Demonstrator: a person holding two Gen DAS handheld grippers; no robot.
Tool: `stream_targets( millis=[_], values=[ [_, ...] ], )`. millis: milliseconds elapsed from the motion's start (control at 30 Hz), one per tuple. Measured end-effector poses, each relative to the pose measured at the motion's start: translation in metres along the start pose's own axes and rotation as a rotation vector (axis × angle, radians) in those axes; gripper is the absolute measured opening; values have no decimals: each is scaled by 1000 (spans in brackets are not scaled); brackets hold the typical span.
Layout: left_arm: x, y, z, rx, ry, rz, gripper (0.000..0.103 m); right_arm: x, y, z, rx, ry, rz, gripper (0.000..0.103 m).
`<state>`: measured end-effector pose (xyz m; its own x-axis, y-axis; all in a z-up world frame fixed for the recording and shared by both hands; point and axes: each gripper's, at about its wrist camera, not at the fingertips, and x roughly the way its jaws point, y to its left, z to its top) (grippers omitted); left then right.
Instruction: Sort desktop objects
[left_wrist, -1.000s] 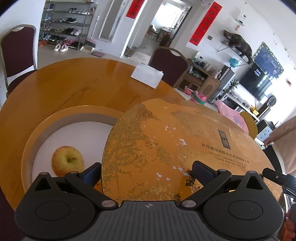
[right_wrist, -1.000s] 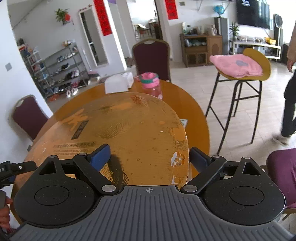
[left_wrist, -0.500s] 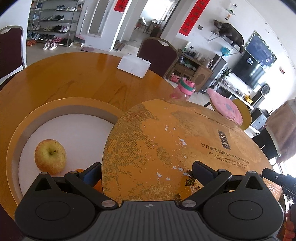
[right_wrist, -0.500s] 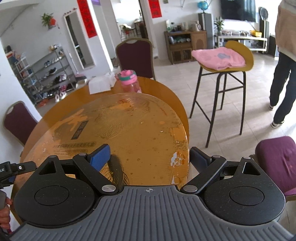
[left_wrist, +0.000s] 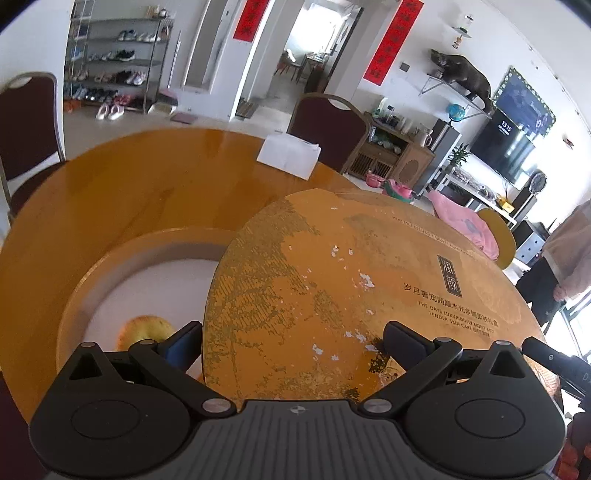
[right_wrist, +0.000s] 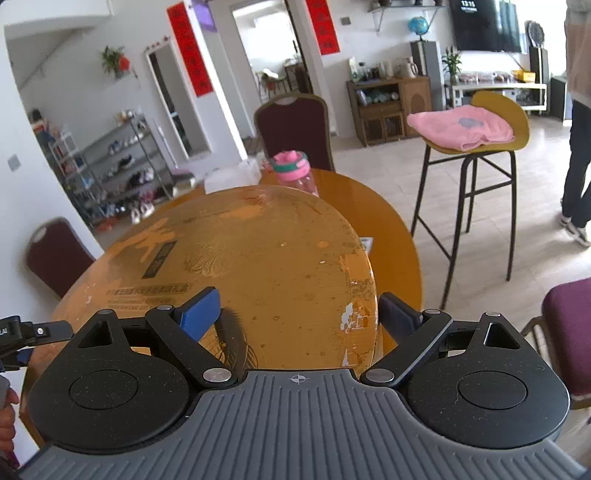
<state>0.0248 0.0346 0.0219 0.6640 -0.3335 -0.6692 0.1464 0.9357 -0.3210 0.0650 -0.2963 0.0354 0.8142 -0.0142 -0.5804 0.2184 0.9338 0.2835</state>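
Observation:
A round golden box lid (left_wrist: 362, 288) with printed lettering is held level between both grippers; it also shows in the right wrist view (right_wrist: 258, 266). My left gripper (left_wrist: 295, 339) is shut on its rim, one finger on each side of the edge. My right gripper (right_wrist: 295, 314) is shut on the opposite rim the same way. Below and left of the lid sits the round box base (left_wrist: 92, 273) with a white lining, and an apple (left_wrist: 144, 332) lies in it, partly hidden by my left finger.
The round wooden table (left_wrist: 129, 192) carries a white tissue pack (left_wrist: 288, 155) and a pink bottle (right_wrist: 293, 173) at its far side. Dark red chairs (left_wrist: 328, 129) stand around it. A yellow stool with a pink cloth (right_wrist: 469, 125) and a standing person (right_wrist: 580, 122) are on the right.
The lid has moved with both grippers over the box base, covering more of it. The apple has slid toward the bottom of the left view and is now partly hidden.

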Motion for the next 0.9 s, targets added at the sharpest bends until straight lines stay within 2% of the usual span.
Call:
stream_targets(
  millis=[167,467,900],
  values=[
    [-2,12,1,-10,-8,11,100,10,7,-5,19,7,22,93],
    [-12,56,-4,-132,-14,86,100,45,46,2,-71,72,97,93],
    [-25,91,2,-215,-105,224,100,104,101,8,-187,137,235,93]
  ],
)
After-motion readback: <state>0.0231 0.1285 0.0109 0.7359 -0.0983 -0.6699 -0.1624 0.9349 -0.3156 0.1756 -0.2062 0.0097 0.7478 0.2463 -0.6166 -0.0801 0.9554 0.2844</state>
